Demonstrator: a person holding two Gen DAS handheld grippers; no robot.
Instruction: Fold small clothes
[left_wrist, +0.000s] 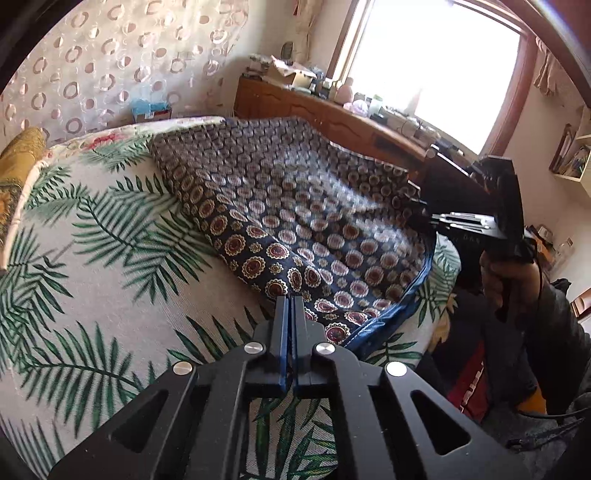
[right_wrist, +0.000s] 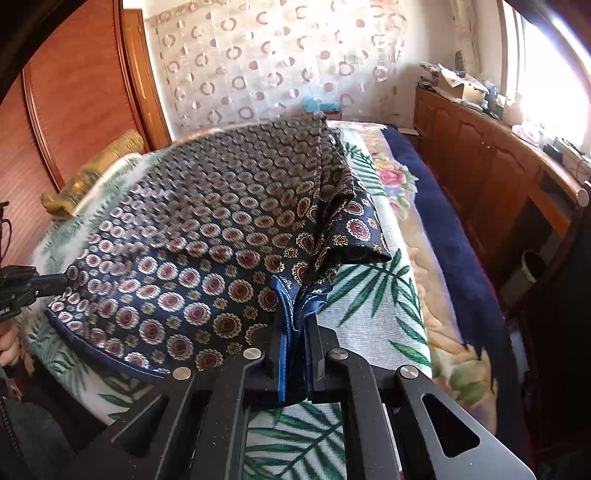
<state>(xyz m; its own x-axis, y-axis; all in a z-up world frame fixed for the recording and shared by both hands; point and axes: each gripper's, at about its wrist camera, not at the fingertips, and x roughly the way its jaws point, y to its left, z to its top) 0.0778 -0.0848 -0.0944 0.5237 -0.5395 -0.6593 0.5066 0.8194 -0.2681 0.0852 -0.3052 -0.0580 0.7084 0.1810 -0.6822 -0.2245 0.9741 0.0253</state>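
I have the navy patterned cloth (left_wrist: 295, 221) lifted off the bed (left_wrist: 92, 258), stretched between my two grippers above the palm-leaf bedspread. From the left wrist camera, the left gripper (left_wrist: 290, 301) sits at six o'clock, its jaws pressed together on the near edge of the cloth, close to the blue hem that runs off toward four o'clock. At three o'clock in that same view I see the right gripper (left_wrist: 417, 221), held by a hand (left_wrist: 509, 284), clamping the far corner. From the right wrist camera, the right gripper (right_wrist: 295, 325) is at six o'clock, its jaws pinching a bunched wad of blue hem, while the left gripper (right_wrist: 55, 286) bites the cloth's edge at nine o'clock. The cloth sags slightly between them, with a loose fold (right_wrist: 354, 236) hanging at three o'clock.
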